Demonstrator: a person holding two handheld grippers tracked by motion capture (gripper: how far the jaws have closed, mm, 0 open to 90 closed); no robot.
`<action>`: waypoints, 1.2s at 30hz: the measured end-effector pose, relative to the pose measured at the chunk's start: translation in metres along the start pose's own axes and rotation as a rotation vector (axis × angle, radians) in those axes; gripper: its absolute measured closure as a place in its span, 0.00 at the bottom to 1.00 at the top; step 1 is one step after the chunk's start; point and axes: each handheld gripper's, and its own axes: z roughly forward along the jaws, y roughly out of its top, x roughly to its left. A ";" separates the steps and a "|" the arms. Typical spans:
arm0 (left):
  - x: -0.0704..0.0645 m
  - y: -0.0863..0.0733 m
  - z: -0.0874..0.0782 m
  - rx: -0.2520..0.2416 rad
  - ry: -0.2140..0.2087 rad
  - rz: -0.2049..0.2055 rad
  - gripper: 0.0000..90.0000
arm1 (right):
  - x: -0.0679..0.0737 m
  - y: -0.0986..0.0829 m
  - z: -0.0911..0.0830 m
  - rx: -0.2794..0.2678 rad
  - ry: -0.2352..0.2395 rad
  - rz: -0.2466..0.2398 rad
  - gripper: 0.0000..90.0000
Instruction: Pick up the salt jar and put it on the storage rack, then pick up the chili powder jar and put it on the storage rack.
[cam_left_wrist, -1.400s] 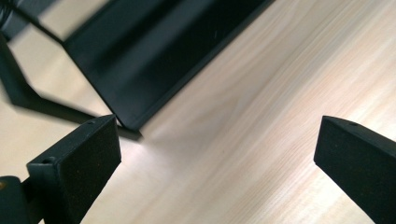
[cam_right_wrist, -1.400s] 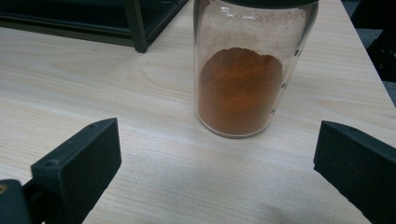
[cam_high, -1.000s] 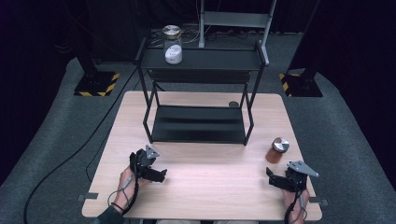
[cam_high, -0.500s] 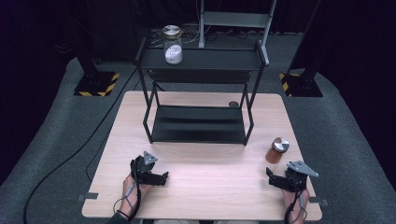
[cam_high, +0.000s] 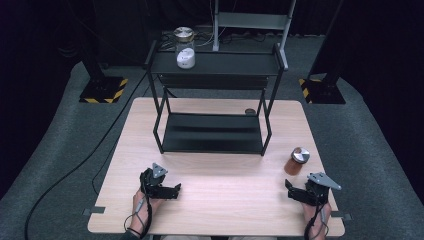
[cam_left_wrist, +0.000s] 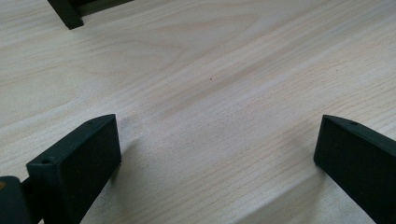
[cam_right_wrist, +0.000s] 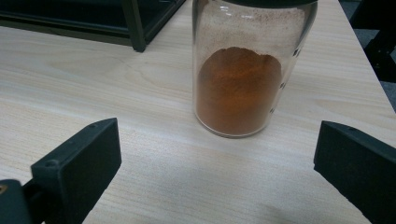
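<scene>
A: Where's the jar (cam_right_wrist: 243, 74)?
B: Upright on the table (cam_high: 225, 200), lower right of the high view, just ahead of the right gripper (cam_high: 300, 192); upper middle of that gripper's view.
A: Its jaws?
B: Wide apart, empty, jar beyond them, untouched.
A: And the left gripper (cam_high: 172, 190)?
B: Lower left, jaws spread wide over bare wood, holding nothing.

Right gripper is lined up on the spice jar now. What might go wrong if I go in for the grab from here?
The jar stands upright on the table and is tall and narrow, so a jaw that touches it first on one side may tip it.

The right gripper is open, but the jar sits right of centre between the jaws, which makes such an uneven touch likelier.

The jar stands near the table's right edge, so a push could send it off.
</scene>
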 end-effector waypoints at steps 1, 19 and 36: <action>0.000 0.000 0.000 0.000 0.000 0.000 0.00 | 0.000 0.000 0.000 0.000 0.000 0.000 0.00; 0.001 0.000 0.000 0.003 -0.002 0.003 0.00 | 0.002 0.001 0.001 0.008 -0.005 -0.008 0.00; 0.000 0.000 0.000 0.000 0.001 -0.003 0.00 | 0.004 0.010 0.004 0.058 -0.013 -0.014 0.00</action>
